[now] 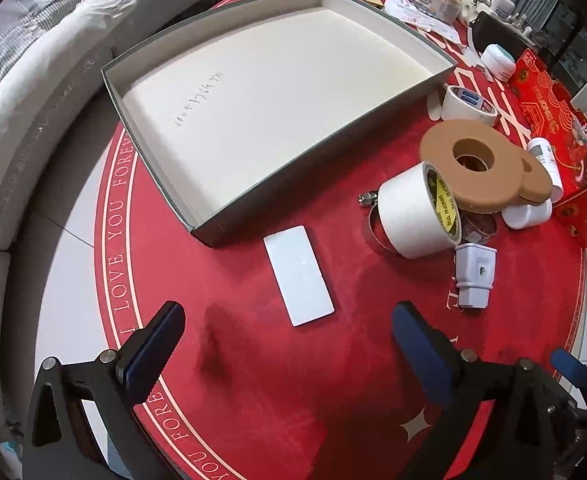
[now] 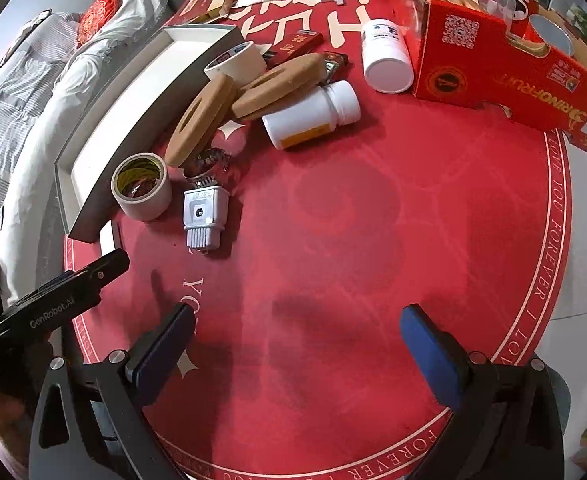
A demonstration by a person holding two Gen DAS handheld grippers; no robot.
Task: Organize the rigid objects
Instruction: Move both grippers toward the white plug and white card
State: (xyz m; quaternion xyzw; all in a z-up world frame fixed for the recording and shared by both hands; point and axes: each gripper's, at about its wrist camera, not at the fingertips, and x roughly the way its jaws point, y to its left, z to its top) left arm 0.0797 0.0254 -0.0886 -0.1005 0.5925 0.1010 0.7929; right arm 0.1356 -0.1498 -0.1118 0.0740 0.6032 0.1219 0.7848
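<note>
Left gripper [image 1: 287, 344] held released over red mat [image 1: 333, 360], white card [image 1: 298, 276] at 12 o'clock, tray [image 1: 277, 108] beyond, right gripper [image 2: 297, 344] likewise released, plug [image 2: 205, 216] at 11 o'clock.

In the left wrist view, bare red mat [image 1: 333, 360] fills the lower centre, crossed only by a flat white card [image 1: 298, 275]. The open box [image 1: 161, 168] blocks the upper left; tape rolls [image 1: 411, 210], foam rings [image 1: 469, 164] and a white plug [image 1: 473, 276] crowd the right.
</note>
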